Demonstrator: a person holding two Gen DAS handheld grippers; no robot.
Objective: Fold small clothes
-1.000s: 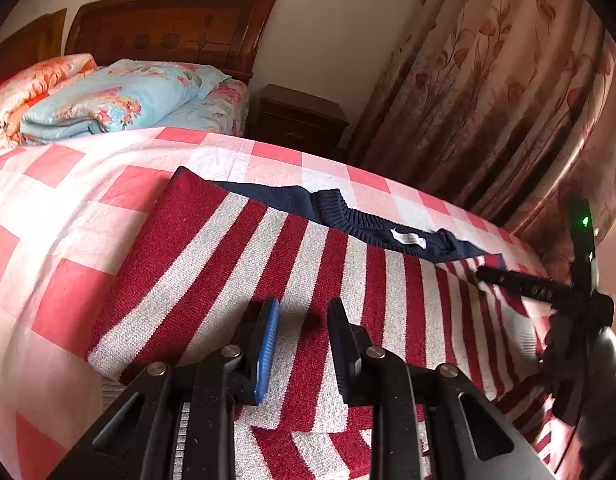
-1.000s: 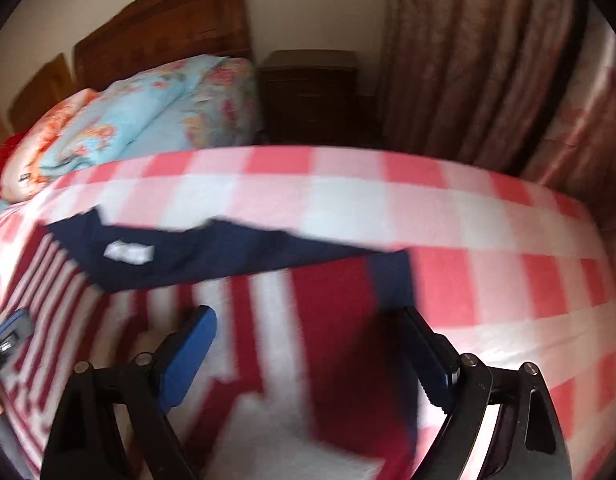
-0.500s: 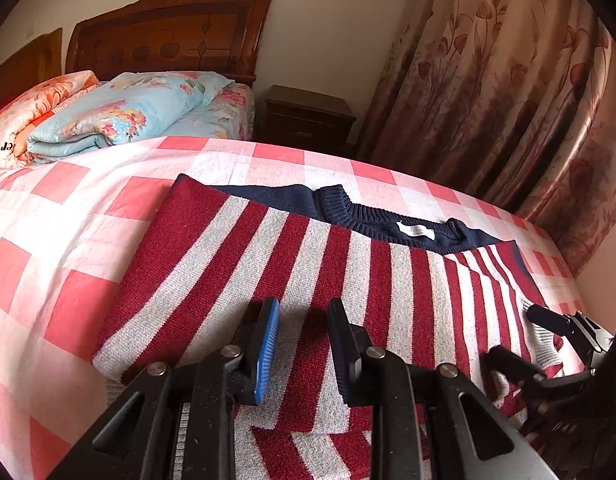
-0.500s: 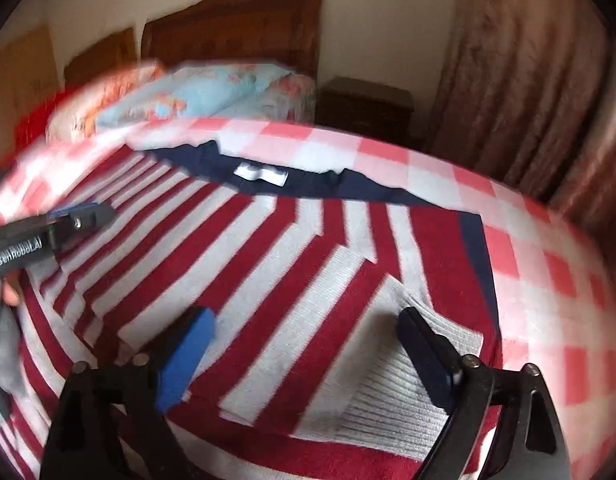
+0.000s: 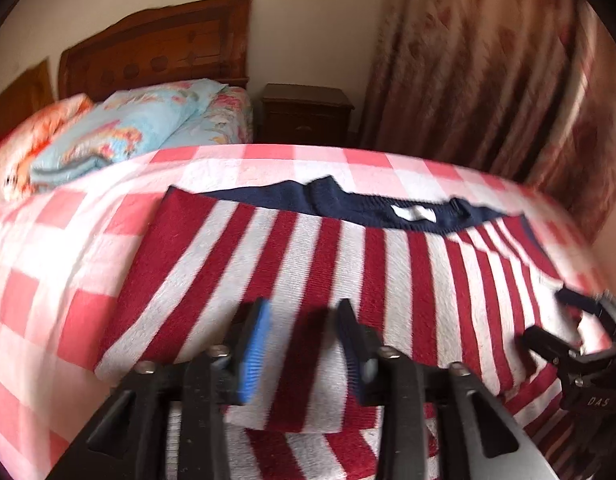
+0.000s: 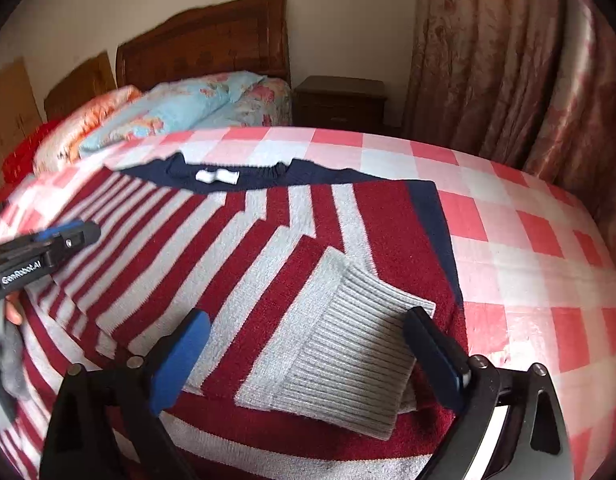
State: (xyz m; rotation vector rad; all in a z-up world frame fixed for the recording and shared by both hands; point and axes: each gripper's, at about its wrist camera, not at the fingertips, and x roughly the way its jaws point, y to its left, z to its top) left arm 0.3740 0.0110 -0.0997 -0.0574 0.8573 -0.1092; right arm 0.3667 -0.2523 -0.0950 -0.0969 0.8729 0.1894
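A red and grey striped sweater (image 5: 347, 272) with a navy collar (image 5: 387, 208) and a white label lies flat on the bed, both sleeves folded in across its body. It also shows in the right wrist view (image 6: 236, 248), where the grey ribbed cuff (image 6: 347, 360) of the folded sleeve lies between my right fingers. My left gripper (image 5: 304, 344) is open and empty, just above the left folded sleeve. My right gripper (image 6: 308, 356) is open wide and empty, low over the cuff. Each gripper shows at the edge of the other's view: the right one (image 5: 563, 320), the left one (image 6: 72, 236).
The bed has a pink and white checked cover (image 6: 527, 240). Folded floral quilts (image 5: 120, 132) lie at its head under a wooden headboard (image 5: 168, 52). A dark nightstand (image 5: 308, 116) and a floral curtain (image 5: 487, 80) stand beyond the bed.
My right gripper has swung left and come down over the folded sleeve's cuff. My left gripper has moved forward over the sweater and its view is blurred. Both stay open.
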